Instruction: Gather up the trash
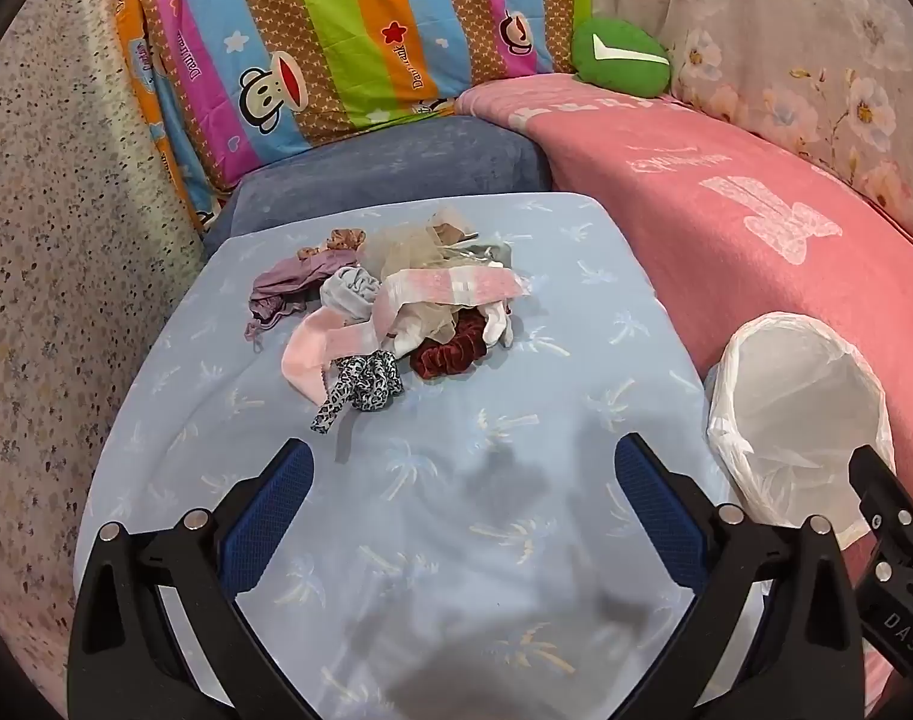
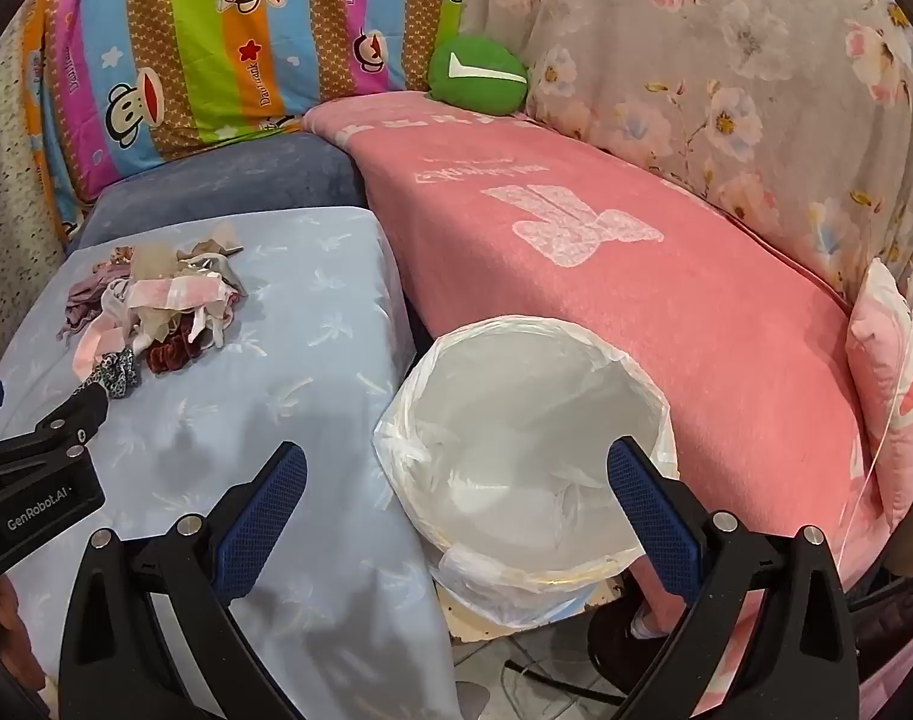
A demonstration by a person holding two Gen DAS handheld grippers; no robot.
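My left gripper gapes wide and empty; the heap of fabric scraps and scrunchies lies at twelve o'clock on the pale-blue cloth, nearer it. My right gripper, equally spread, empty, hovers over the white-lined bin.

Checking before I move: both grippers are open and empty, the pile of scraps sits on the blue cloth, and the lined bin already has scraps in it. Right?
Not quite: the lined bin is empty, as the right wrist view shows. The rest holds: the left gripper and right gripper are open and empty, and the pile of scraps sits on the blue cloth.
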